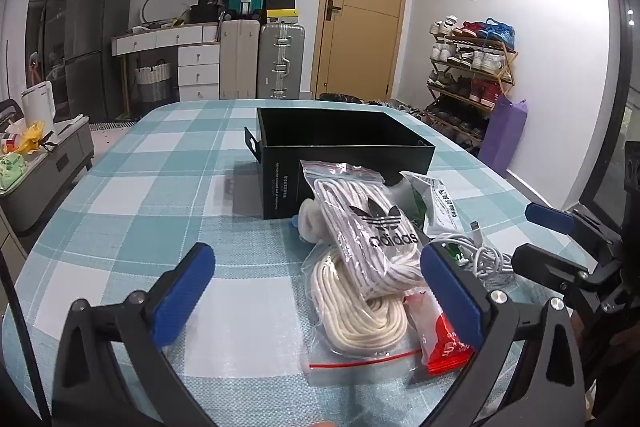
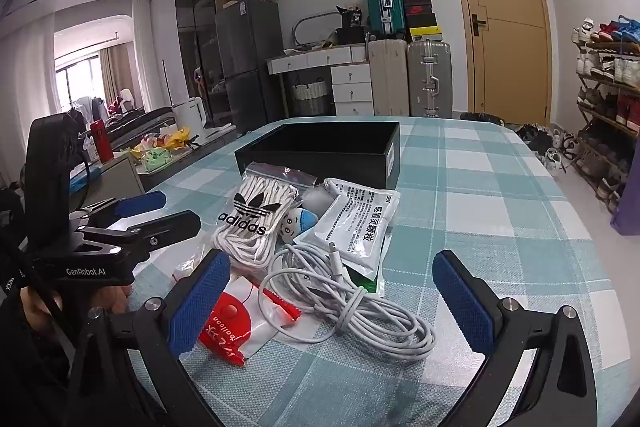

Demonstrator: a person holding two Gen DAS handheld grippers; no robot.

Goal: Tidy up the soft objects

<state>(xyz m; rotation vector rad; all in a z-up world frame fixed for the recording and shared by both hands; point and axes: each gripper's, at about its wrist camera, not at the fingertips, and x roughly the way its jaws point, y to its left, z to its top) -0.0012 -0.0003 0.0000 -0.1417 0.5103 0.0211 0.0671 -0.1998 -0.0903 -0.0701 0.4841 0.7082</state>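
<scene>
White walls, tan door, stacked suitcases, grey fridge, shoe rack, curtained window.

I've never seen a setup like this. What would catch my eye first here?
Probably the heap of soft packets on the teal-and-white checked tablecloth: a clear zip bag of white laces printed with a black adidas logo, a coiled white charging cable in front of it, and an open black cardboard box behind. Blue-padded fingers of the hand-held gripper, spread wide, frame the bottom of each view.
</scene>
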